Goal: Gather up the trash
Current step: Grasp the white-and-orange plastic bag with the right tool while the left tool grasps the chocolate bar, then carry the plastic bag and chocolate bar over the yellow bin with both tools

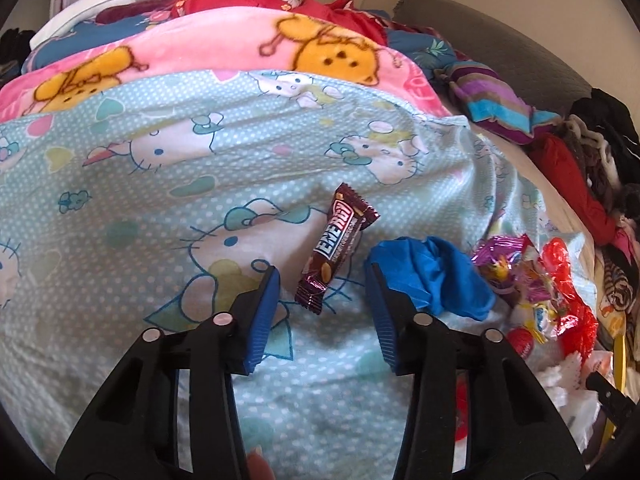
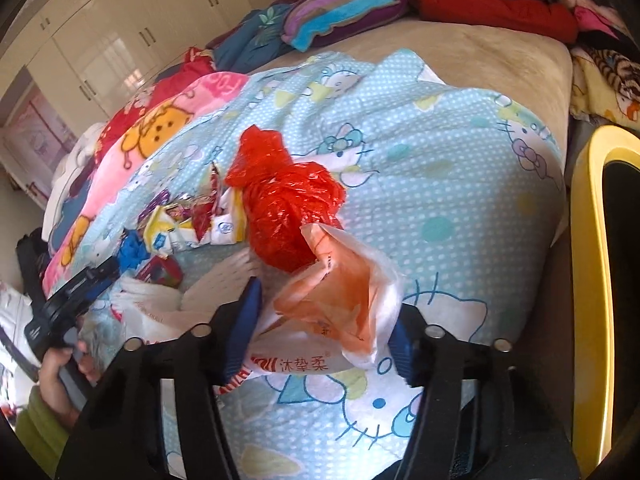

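In the left wrist view my left gripper [image 1: 322, 276] is open just above the Hello Kitty blanket [image 1: 160, 184]. A maroon Energy bar wrapper [image 1: 334, 248] lies between and just ahead of its fingertips. A crumpled blue glove [image 1: 436, 276] touches the right finger. In the right wrist view my right gripper [image 2: 324, 304] is open around a crumpled white and orange plastic bag [image 2: 344, 304]. A red plastic bag [image 2: 284, 204] lies just beyond it. The left gripper also shows in the right wrist view [image 2: 80, 296], held in a hand.
A heap of candy wrappers and red plastic [image 1: 536, 288] lies right of the glove; the wrappers also show in the right wrist view [image 2: 188, 220]. A yellow-rimmed bin [image 2: 592, 280] stands at the bed's right edge. Folded blankets and clothes [image 1: 280, 40] are piled behind.
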The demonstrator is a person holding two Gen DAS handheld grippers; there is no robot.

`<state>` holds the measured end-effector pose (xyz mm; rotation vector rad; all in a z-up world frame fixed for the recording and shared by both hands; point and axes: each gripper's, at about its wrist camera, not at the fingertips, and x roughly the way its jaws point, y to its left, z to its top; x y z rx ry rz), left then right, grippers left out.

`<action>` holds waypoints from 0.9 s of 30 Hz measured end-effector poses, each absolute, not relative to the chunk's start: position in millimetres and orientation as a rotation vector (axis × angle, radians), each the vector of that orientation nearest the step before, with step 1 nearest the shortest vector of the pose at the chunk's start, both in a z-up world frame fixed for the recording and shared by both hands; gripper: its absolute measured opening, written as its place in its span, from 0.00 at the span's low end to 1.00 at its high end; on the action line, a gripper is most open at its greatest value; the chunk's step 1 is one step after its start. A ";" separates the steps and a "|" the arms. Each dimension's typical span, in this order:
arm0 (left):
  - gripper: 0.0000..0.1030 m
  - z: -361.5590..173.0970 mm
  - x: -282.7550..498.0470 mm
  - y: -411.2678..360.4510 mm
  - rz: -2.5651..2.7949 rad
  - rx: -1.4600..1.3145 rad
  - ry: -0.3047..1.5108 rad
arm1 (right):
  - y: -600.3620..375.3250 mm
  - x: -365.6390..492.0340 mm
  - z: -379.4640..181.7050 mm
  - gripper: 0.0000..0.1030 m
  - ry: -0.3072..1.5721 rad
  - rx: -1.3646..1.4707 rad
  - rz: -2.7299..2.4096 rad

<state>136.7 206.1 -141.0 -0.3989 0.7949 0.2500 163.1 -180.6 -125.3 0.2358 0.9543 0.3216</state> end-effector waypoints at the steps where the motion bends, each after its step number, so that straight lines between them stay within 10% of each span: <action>1: 0.31 -141.5 137.3 206.5 0.251 -0.400 0.797 | -181.5 161.8 -124.1 0.49 0.951 0.238 0.325; 9: 0.12 -146.8 142.8 209.0 0.255 -0.406 0.818 | -190.0 142.9 -108.0 0.47 0.910 0.243 0.356; 27: 0.09 -75.4 103.7 169.9 0.141 -0.336 0.654 | -196.5 122.7 -65.2 0.47 0.790 0.205 0.394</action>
